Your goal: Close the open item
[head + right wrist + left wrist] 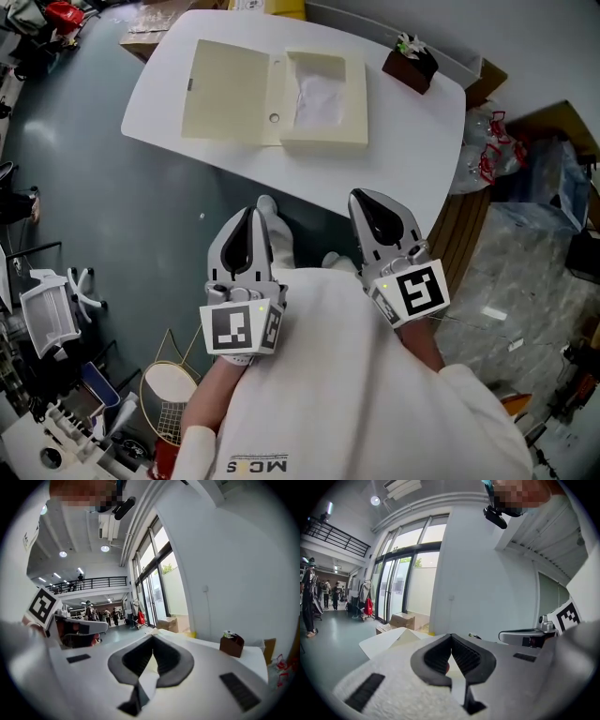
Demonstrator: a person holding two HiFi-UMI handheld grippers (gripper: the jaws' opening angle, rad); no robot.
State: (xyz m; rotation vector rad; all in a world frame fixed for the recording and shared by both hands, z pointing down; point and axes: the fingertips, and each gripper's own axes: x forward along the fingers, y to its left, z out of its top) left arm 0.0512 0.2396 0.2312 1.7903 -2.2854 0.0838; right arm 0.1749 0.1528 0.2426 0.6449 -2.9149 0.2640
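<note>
A cream box (pixel 277 94) lies open on the white table (pixel 403 131). Its lid (pixel 228 91) is folded flat to the left, and its tray (pixel 323 139) on the right holds white paper (pixel 317 98). Both grippers hang close to the person's body, short of the table's near edge and apart from the box. My left gripper (pixel 251 214) is shut with nothing in it, its jaws meeting at the tip (pixel 451 637). My right gripper (pixel 361 197) is also shut and empty (pixel 152 639). In both gripper views the box is mostly hidden behind the jaws.
A small brown box with a plant (pixel 410 64) stands at the table's far right corner and also shows in the right gripper view (pixel 232 645). Cardboard boxes (pixel 150 36) sit on the floor beyond the table. A white chair (pixel 52 300) is at the left.
</note>
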